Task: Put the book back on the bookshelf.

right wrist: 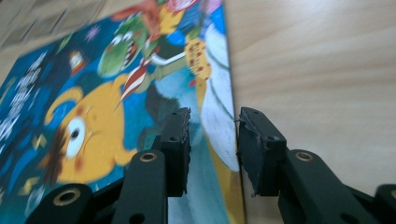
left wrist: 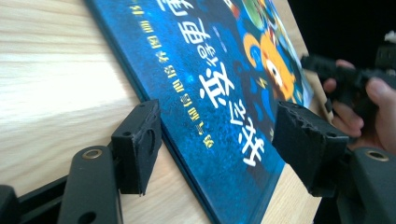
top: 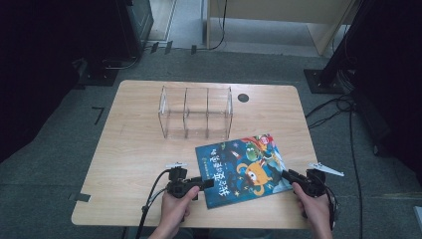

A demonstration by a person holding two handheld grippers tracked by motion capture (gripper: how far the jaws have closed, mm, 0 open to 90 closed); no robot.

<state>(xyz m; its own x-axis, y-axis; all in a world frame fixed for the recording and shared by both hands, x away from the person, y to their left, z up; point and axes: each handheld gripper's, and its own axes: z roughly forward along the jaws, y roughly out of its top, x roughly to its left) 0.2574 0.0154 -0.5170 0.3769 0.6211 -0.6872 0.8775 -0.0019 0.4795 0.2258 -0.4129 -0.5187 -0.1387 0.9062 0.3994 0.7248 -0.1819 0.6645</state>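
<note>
A blue picture book (top: 244,167) with a yellow cartoon creature on its cover lies flat on the wooden table (top: 134,149), near the front edge. My left gripper (top: 206,183) is at the book's near left corner. In the left gripper view its jaws stand wide, straddling that corner of the book (left wrist: 219,70), one pad beside the edge and one over the cover. My right gripper (top: 287,175) is at the book's right edge. In the right gripper view its jaws (right wrist: 212,135) stand narrowly apart astride the edge of the book (right wrist: 93,93), not pressing on it.
A clear acrylic rack (top: 195,114) with three compartments stands at the middle back of the table. A small black round cap (top: 243,97) sits in the tabletop behind it. Cables (top: 152,191) trail from the left gripper over the front edge.
</note>
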